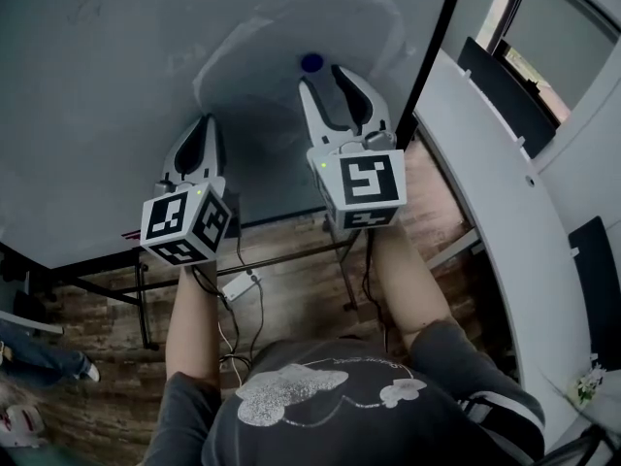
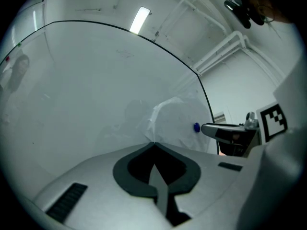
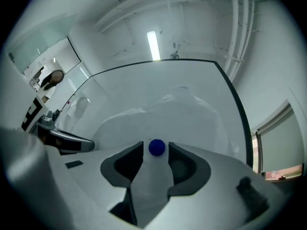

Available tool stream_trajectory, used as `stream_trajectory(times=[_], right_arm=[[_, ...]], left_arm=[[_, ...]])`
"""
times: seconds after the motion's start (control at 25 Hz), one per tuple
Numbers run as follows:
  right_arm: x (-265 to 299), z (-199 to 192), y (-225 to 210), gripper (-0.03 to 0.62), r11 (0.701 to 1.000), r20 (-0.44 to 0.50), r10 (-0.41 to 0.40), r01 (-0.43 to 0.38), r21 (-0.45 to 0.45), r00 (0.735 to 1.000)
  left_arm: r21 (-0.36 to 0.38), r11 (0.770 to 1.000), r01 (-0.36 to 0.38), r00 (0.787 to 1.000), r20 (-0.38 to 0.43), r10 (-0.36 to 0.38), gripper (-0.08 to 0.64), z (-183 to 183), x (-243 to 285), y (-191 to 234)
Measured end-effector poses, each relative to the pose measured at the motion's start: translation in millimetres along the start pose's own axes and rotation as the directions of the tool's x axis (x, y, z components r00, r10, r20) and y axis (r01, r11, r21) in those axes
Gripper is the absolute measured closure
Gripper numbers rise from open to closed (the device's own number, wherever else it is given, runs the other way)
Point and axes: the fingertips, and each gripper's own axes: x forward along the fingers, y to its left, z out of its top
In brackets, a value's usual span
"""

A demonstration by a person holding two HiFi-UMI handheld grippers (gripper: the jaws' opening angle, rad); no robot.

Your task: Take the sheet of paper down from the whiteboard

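Observation:
A crinkled white sheet of paper (image 1: 291, 37) hangs on the whiteboard (image 1: 97, 85), pinned by a round blue magnet (image 1: 310, 62). My left gripper (image 1: 200, 124) is shut on the sheet's lower left edge; in the left gripper view the paper (image 2: 175, 121) runs down into the closed tips of the gripper (image 2: 154, 143). My right gripper (image 1: 325, 74) is open just below the magnet. In the right gripper view the magnet (image 3: 157, 147) sits between the spread fingertips of the gripper (image 3: 156, 145), with a small gap on each side.
The whiteboard's black frame edge (image 1: 437, 37) runs down on the right, and its stand legs (image 1: 146, 294) rest on the wood floor. A white table (image 1: 485, 192) is to the right. A cable and adaptor (image 1: 241, 284) lie on the floor. Someone's shoe (image 1: 85, 369) is at lower left.

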Motion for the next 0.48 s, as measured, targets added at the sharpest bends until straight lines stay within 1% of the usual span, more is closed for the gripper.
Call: stream_trajectory(times=[0.2, 0.4, 0.48], right_arm=[[16.9, 4.0, -2.4, 0.442, 0.998, -0.020, -0.014, 0.013, -0.056, 1.000], [22.2, 2.6, -4.0, 0.442, 0.995, -0.020, -0.055, 0.053, -0.089, 0.998], [22.4, 2.1, -4.7, 0.443, 0.990, -0.025, -0.071, 0.067, -0.127, 0.997]], left_arm=[[0.001, 1.000, 0.004, 1.000, 0.001, -0.004, 0.549, -0.1, -0.1, -0.8], [0.006, 1.000, 0.011, 1.000, 0.006, -0.011, 0.549, 2.0, -1.2, -1.5], [0.008, 1.000, 0.016, 1.000, 0.008, -0.016, 0.549, 2.3, -1.3, -2.7]])
